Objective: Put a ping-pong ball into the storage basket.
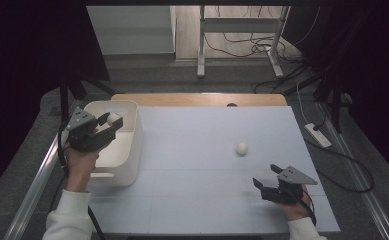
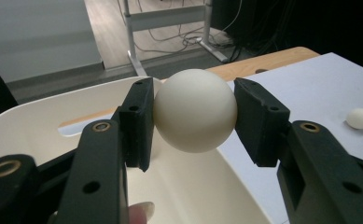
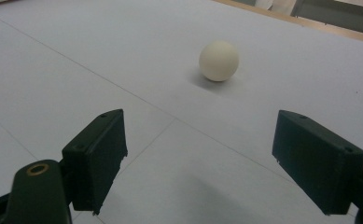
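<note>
The left claw (image 2: 194,119) is grasping a cream ball (image 2: 195,109), its two black jaws pressing on the ball's opposite sides. In the high view this left claw (image 1: 110,121) is hovering above the white bin (image 1: 132,140) with the ball (image 1: 113,118) pinched at its tips, over the bin's open inside. The bin is sitting at the worktop's (image 1: 207,200) left edge, toward the far left corner, and its pale inner wall (image 2: 39,126) is curving beneath and behind the jaws in the left gripper view. A fingertip of the person's left hand (image 1: 79,162) is showing at the bottom of that view.

The right claw (image 3: 200,161) is standing released, jaws spread wide with nothing between them, and is sitting low over the worktop's grey surface (image 3: 76,60). In the high view the right claw (image 1: 266,176) is resting near the worktop's near right corner, held by the person's right hand (image 1: 296,207). A second ball (image 3: 219,60) is lying on the worktop ahead of those open jaws, apart from them. From above, this second ball (image 1: 242,148) is lying right of the middle, well apart from the bin.
</note>
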